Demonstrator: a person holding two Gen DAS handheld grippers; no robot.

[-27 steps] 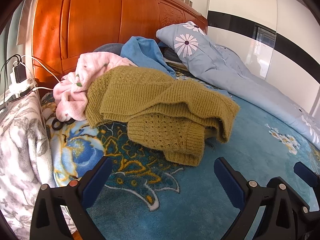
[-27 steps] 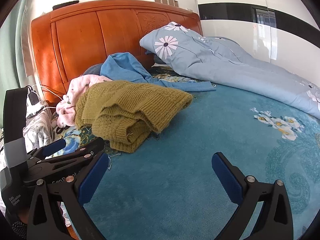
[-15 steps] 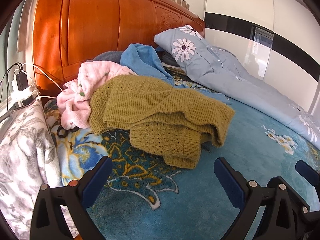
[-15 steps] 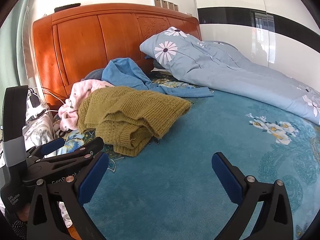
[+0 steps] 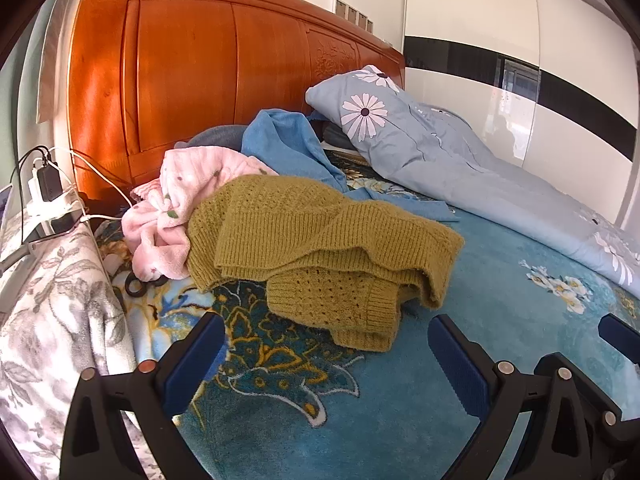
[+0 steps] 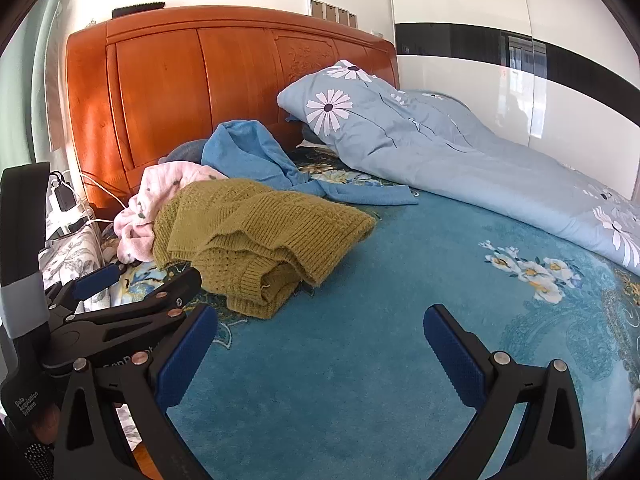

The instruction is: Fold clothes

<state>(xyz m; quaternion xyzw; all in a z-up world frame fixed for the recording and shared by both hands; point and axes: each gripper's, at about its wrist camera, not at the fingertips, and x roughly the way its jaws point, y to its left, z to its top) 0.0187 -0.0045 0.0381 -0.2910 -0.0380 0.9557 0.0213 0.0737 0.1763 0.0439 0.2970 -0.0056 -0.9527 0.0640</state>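
Note:
An olive knitted sweater lies crumpled on the teal bedspread, also in the right wrist view. A pink garment lies against its left side and a blue garment behind it; both show in the right wrist view, pink and blue. My left gripper is open and empty, a short way in front of the sweater. My right gripper is open and empty, to the right of the sweater. The left gripper shows at the left of the right wrist view.
An orange wooden headboard stands behind the clothes. A light blue daisy-print duvet runs along the right side of the bed. A grey floral blanket hangs at the left edge. Chargers and white cables sit beside the headboard.
Both grippers have drawn back and risen a little from the clothes pile, so the sweater sits lower and smaller in view. Both stay open. The clothes have not moved.

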